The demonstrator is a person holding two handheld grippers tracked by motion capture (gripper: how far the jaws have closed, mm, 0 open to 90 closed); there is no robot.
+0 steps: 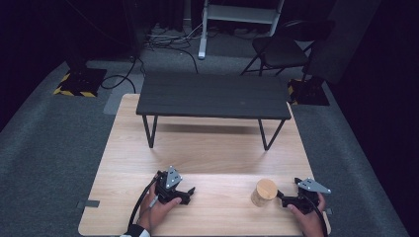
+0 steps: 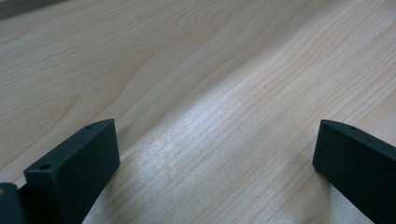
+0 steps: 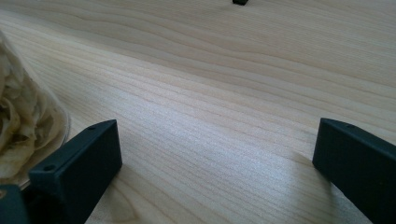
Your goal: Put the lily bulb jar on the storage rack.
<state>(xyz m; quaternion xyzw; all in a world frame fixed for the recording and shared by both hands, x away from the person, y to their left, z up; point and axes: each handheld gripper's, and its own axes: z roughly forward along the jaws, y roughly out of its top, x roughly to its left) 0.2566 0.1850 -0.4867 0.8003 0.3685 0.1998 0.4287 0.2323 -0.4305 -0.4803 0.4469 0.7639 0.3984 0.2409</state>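
High view: light wooden table (image 1: 207, 148) held small black bench (image 1: 213, 96) at far end. Round clear jar with wooden lid (image 1: 263, 192) stood near front right. Right gripper (image 1: 285, 200) sat just beside jar, left gripper (image 1: 187, 194) well apart

Left gripper view: jaws stood wide apart, bare wood between

Right gripper view: jaws wide apart, nothing between; jar (image 3: 23, 126) at left edge, beside left jaw, pale crumpled stuff inside

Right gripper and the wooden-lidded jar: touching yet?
Cannot tell. In the high view the right gripper sits right at the jar with no plain gap. In the right gripper view the jar lies beside the left finger, outside the open fingers.
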